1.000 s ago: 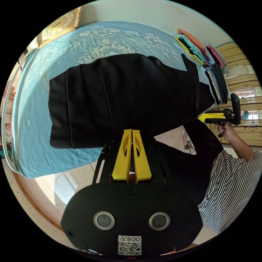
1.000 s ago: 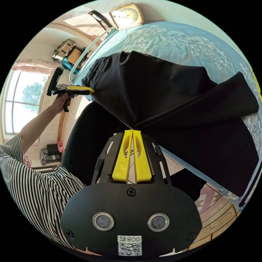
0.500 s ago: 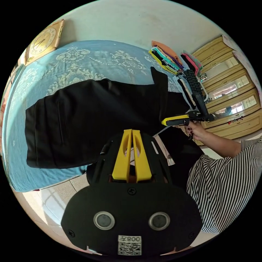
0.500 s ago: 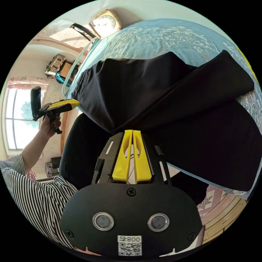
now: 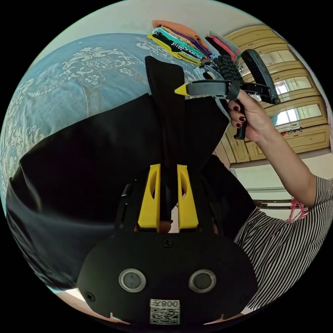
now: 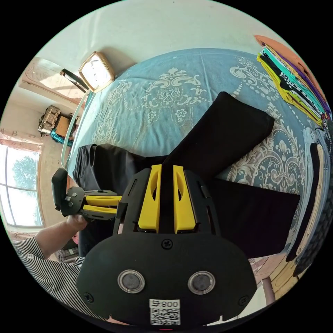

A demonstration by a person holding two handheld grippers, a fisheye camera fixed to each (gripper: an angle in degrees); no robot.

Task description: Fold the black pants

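The jaws of the left gripper [image 5: 168, 168] stand a little spread with a dark fold of the black pants [image 5: 86, 166] running between them, though whether both jaws press on the cloth cannot be told; in the right gripper view that same gripper [image 6: 119, 204] shows at the left, held in a hand [image 6: 74, 222], its two yellow jaws parted at the edge of the pants. The pants lie spread on the bed [image 5: 69, 79], whose blue cover bears a pale floral pattern, with one leg [image 6: 225, 131] angled up across the cover and the other part lying flat beside it. The right gripper [image 6: 166, 168] has its jaws slightly apart around the black cloth, and the grip itself is hidden. In the left gripper view the right gripper [image 5: 180, 90] reaches in from the right, held in a hand [image 5: 251, 118], its yellow tip at the raised leg. A stack of folded clothes [image 5: 177, 43] sits at the far edge of the bed, and a square clock [image 6: 96, 72] leans against the wall.
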